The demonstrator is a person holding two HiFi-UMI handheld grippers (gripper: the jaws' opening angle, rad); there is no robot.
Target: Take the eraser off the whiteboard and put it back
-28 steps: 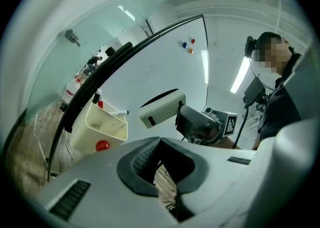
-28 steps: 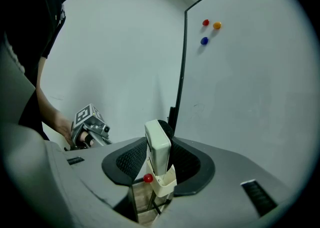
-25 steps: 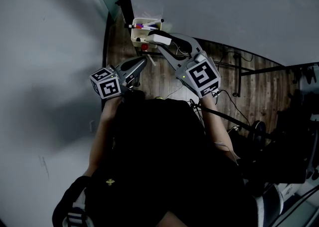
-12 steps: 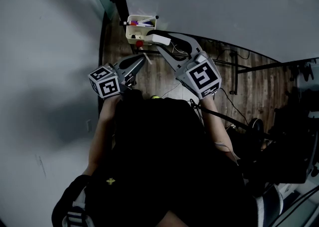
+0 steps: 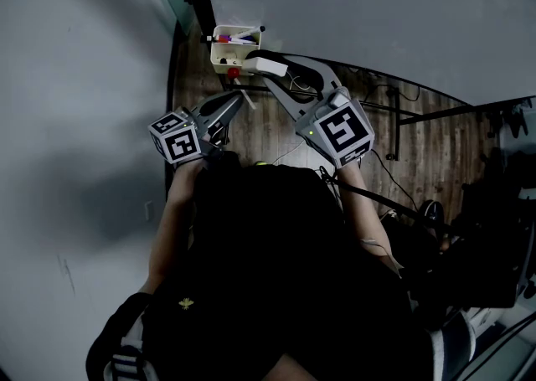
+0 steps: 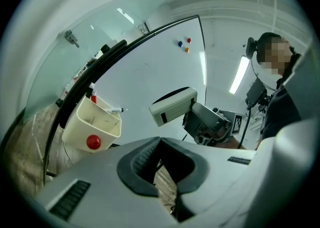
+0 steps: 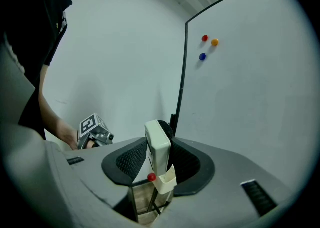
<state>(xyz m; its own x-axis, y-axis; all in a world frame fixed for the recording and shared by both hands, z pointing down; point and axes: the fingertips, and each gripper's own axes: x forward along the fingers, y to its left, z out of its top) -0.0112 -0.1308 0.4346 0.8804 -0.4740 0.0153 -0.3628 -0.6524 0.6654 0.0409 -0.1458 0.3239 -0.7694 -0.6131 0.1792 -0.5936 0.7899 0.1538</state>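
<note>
While both claws point toward the board, my right claw (image 7: 160, 164) pinches the eraser (image 7: 158, 144) edge-on between its two pads. The white plastic back faces left and the black felt faces right, toward the whiteboard (image 7: 250, 101). The grip is on the eraser's lower part; its top stands clear above the jaws.

My left claw (image 6: 162, 168) is spread a little. Nothing sits between its pads, and only wood floor shows through the gap. In the head view the left claw (image 5: 241, 103) is to the left of the right claw (image 5: 276, 74) and farther from the board.

Eraser position: the eraser (image 5: 266, 64) is in the air just beside the cream basket (image 5: 224, 56). The basket hangs at the board's lower corner, by the black frame (image 6: 100, 61). In the left gripper view the eraser (image 6: 173, 106) is near the board face, right of the basket (image 6: 95, 122). Whether the felt touches the board I cannot tell.

Basket: markers (image 6: 114, 110) stick out of it, and there is a red knob (image 6: 93, 142) on its front.

Farther up the board are three small magnets, close together near the frame: red (image 7: 204, 37), orange (image 7: 214, 42) and blue (image 7: 202, 56).

Floor (image 5: 276, 132): wood planks, with dark cables (image 5: 381, 90) along the foot of the board. A grey wall (image 5: 75, 78) is to the left.
</note>
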